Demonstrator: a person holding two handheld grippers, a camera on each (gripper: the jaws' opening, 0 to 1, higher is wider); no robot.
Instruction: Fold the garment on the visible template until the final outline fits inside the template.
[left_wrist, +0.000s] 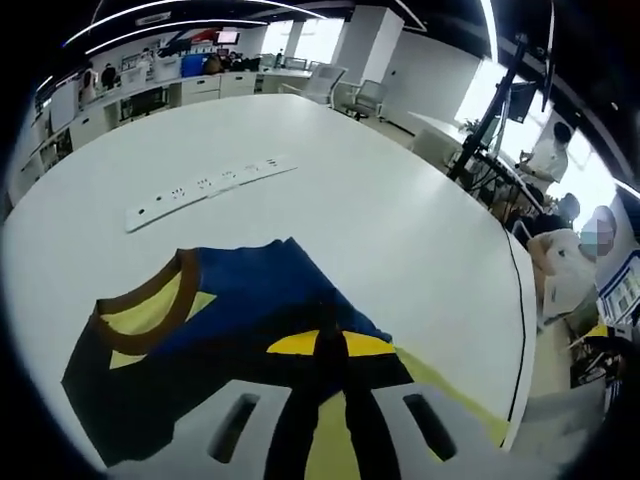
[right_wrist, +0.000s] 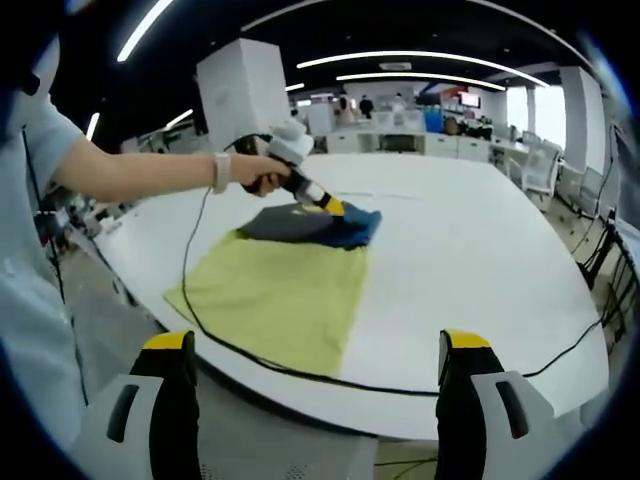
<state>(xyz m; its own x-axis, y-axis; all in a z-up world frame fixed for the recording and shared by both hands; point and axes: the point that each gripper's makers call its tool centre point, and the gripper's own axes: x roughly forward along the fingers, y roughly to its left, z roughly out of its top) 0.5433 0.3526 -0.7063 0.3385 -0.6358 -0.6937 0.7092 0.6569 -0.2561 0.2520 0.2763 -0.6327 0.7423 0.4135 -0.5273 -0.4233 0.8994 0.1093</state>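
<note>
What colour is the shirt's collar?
Brown collar, clearest in the left gripper view.

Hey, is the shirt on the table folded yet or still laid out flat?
Partly folded: the garment has its dark blue top doubled over near the left gripper, while the yellow part lies spread flat.

Left gripper (left_wrist: 325, 425) fingers (left_wrist: 235, 425) closed on the navy garment (left_wrist: 250, 320), over the yellow template (left_wrist: 440, 385); power strip (left_wrist: 205, 187) beyond on the table (left_wrist: 400, 230).
</note>
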